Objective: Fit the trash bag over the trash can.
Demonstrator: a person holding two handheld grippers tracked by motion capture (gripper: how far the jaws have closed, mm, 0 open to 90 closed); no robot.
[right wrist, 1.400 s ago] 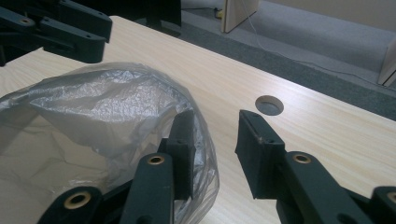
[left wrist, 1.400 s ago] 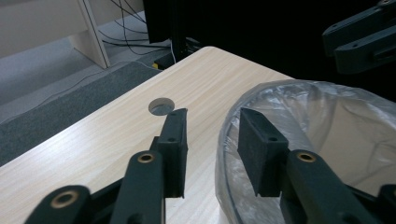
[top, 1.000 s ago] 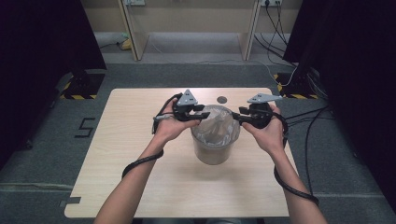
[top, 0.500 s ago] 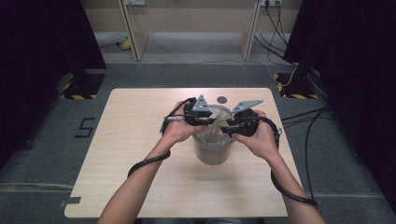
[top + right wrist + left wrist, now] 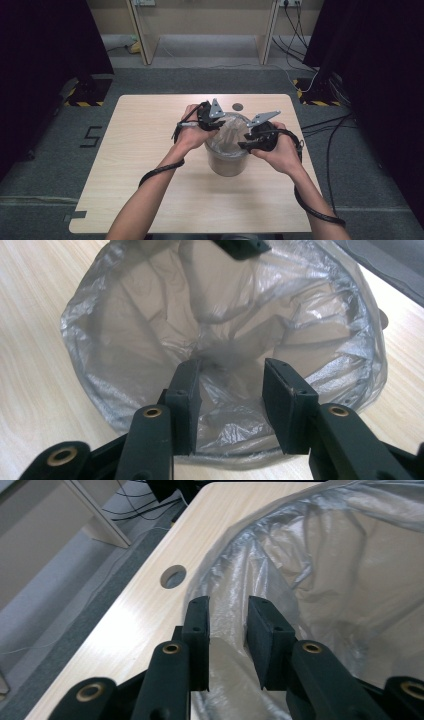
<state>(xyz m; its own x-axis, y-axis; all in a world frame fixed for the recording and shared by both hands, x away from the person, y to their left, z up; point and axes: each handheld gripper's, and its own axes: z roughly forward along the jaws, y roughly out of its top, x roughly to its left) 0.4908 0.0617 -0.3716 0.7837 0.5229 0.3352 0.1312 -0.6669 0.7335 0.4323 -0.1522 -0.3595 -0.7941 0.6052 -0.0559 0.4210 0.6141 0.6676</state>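
A round grey bin [image 5: 227,162] lined with a clear plastic bag [image 5: 150,300] stands mid-table. My left gripper [image 5: 216,121] is at the bin's far left rim. In the left gripper view its jaws [image 5: 227,625] straddle the bag-covered rim [image 5: 235,555], one pad outside and one inside. They have just been closing, and a gap still shows beside the film. My right gripper [image 5: 248,143] is over the right rim. Its jaws [image 5: 227,390] stand open above the near edge of the bag, with crumpled film showing between them.
The wooden table [image 5: 150,175] has a small round hole [image 5: 237,106] behind the bin. Cables trail from both grippers off the table's front and right side. Shelf legs, floor cables and dark curtains stand beyond the far edge.
Both hands have drawn in from the bin's sides to over its rim, the right one more. The left jaws stand narrower than before.
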